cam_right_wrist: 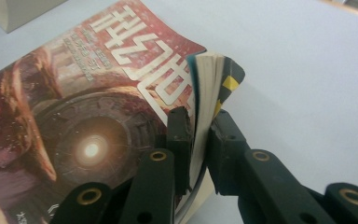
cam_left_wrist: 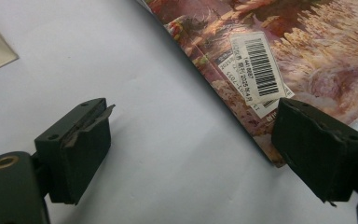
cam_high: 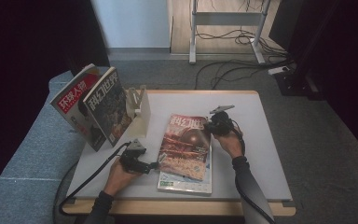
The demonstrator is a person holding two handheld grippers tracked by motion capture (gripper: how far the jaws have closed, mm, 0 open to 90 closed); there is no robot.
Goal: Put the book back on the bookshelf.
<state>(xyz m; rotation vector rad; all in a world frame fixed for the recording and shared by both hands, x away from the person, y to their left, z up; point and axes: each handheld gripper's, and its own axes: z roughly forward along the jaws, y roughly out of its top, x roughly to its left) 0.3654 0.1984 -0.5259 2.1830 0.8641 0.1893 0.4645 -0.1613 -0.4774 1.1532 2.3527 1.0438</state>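
Observation:
A magazine with a red cover [cam_high: 186,144] lies on top of a second magazine [cam_high: 186,185] in the middle of the white table [cam_high: 261,154]. My right gripper [cam_high: 213,125] is at its far right corner. In the right gripper view the jaws [cam_right_wrist: 200,116] are shut on that edge of the red magazine [cam_right_wrist: 74,116], and the pages are lifted and curled. My left gripper [cam_high: 154,164] is low at the near left corner. In the left gripper view it [cam_left_wrist: 193,109] stands open, one jaw over the barcode corner of the cover [cam_left_wrist: 270,42] and the other over bare table.
Two magazines [cam_high: 72,100] [cam_high: 107,105] stand leaning against a white bookend [cam_high: 142,109] at the table's back left. A blue-grey padded bench [cam_high: 32,149] runs along the left. Cables and a desk frame [cam_high: 193,32] lie on the floor beyond.

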